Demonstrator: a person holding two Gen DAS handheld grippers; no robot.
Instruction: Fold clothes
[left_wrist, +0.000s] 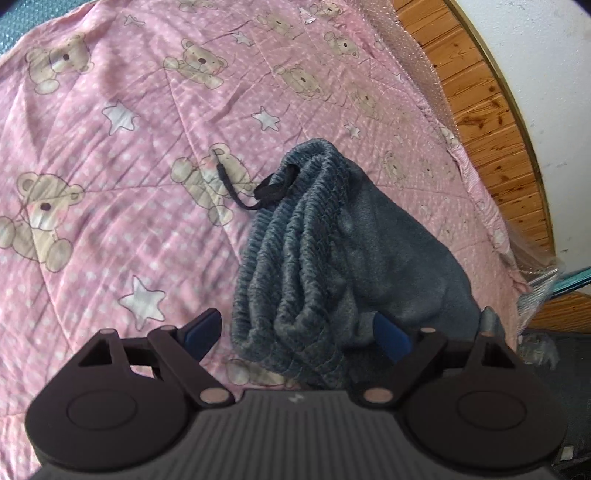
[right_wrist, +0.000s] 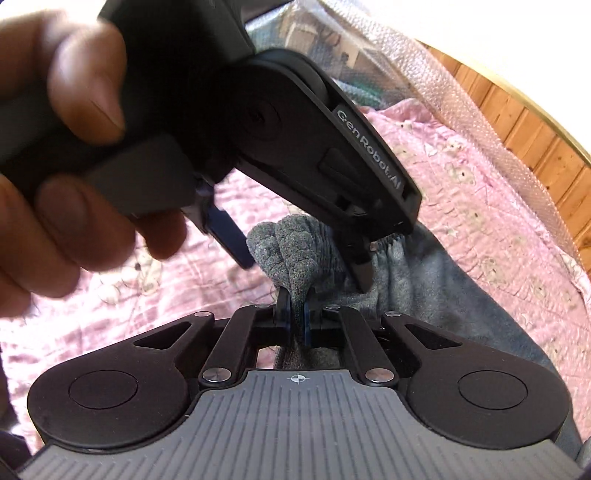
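While the right hand-held gripper (right_wrist: 296, 319) pinches the grey trousers (right_wrist: 291, 254), the left hand-held gripper (left_wrist: 295, 332) gapes wide.

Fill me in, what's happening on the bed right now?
A person is folding grey pants on a pink teddy-bear quilt. The right gripper is shut on the bunched ribbed waistband. The left gripper is open, its fingers either side of the same bunch, not pressing it. The black drawstring trails onto the quilt.
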